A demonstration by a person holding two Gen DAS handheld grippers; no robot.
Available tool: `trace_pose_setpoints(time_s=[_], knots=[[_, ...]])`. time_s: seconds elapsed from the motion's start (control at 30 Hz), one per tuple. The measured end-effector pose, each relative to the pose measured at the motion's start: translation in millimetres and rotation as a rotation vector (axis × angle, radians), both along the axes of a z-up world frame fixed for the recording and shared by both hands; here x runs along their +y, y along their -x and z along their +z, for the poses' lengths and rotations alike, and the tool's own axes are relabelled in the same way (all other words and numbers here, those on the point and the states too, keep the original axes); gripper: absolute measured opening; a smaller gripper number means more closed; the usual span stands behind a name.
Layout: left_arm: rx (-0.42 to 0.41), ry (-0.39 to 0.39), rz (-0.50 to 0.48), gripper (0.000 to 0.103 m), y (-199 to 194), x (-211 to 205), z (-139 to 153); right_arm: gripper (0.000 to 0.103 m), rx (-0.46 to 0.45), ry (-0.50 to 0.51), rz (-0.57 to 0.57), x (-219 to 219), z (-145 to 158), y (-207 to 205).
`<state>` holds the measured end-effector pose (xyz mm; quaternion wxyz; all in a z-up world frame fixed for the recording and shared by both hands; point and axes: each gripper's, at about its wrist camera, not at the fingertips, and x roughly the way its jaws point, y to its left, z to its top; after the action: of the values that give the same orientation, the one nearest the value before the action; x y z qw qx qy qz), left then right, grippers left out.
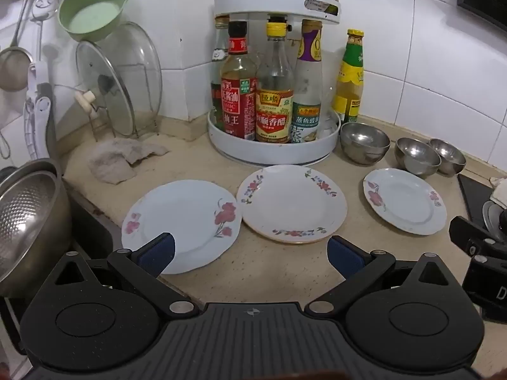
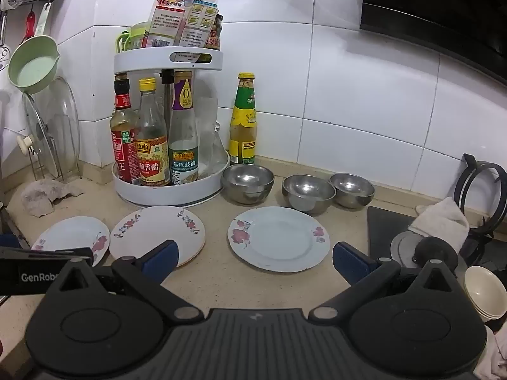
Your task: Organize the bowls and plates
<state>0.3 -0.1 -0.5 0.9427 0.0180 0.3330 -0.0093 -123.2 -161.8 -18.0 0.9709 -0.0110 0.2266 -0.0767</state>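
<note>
L gripper (image 1: 250, 253) jaws wide apart, empty, above counter edge; R gripper (image 2: 253, 261) same. 3 floral plates (image 1: 293, 204) in row on counter (image 1: 285, 272), flat, middle overlapping left one's rim. 3 steel bowls (image 2: 309, 193) behind right plate, beside condiment rack (image 2: 168, 190).

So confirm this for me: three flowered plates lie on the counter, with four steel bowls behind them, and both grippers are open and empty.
Wrong on the bowls: the right wrist view shows three steel bowls, not four. The three flowered plates, the open, empty left gripper and right gripper stand as said.
</note>
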Motion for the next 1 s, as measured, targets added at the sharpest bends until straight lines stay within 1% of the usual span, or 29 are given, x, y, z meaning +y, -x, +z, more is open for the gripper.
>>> trace_pose_setpoints(time_s=[0.07,0.1,0.17,0.23,0.33,0.73,1.0], knots=[[0.006,0.002,-0.001,0.103,0.4,-0.5,-0.6,0.101,0.001,0.002,-0.003,-1.3,-0.6,0.5],[0.013,0.020,0.002,0.103,-0.5,8.7,-4.7,0.101,0.002,0.001,-0.003,-2.1,-0.9,0.7],[0.021,0.025,0.001,0.103,1.5,13.1,-6.2,0.101,0.007,0.002,-0.005,-3.6,-1.7,0.9],[0.031,0.010,0.003,0.103,2.3,12.5,-7.5,0.101,0.008,0.003,-0.006,2.1,-2.1,-0.3],[0.034,0.006,0.008,0.103,3.4,10.4,-8.5,0.101,0.006,0.011,-0.004,3.3,-3.4,-0.5],[0.028,0.023,0.010,0.103,3.1,10.2,-6.5,0.101,0.013,0.034,-0.019,7.5,-6.4,-6.6],[0.026,0.023,0.012,0.103,1.2,11.8,-7.2,0.101,0.020,0.038,-0.008,13.5,-5.3,-11.4]])
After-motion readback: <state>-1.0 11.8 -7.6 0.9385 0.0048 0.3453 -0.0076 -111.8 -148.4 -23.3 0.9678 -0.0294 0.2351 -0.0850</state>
